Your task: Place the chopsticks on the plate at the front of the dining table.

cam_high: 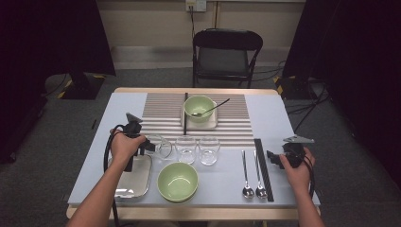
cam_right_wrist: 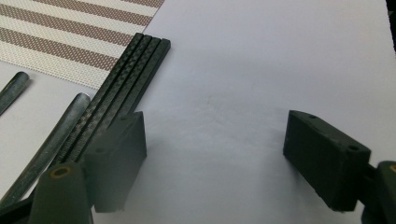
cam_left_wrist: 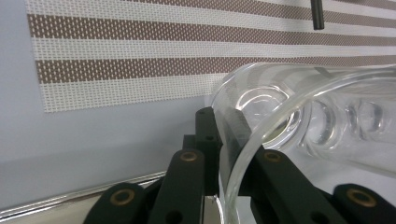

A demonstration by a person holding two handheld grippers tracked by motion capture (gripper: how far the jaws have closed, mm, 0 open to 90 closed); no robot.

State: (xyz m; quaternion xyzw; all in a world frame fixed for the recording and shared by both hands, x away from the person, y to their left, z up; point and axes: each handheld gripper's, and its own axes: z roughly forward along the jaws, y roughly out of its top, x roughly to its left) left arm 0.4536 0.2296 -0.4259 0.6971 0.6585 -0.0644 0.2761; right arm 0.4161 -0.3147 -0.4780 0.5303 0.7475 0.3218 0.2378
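Left claw (cam_left_wrist: pixel 223 140) tight on clear glass cup (cam_left_wrist: pixel 280 116) rim, beside striped placemat (cam_left_wrist: pixel 140 56)

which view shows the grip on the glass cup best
The left gripper view: the left gripper has its jaws closed on the rim of the glass cup, seen close up. The high view shows the same glass cup small, leftmost of three, partly behind the hand. The right gripper view looks at the chopsticks instead.

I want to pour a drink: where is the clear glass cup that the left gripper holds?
In the high view the clear glass cup stands left of two other clear glasses, above the metal tray, its rim clamped by the left gripper.
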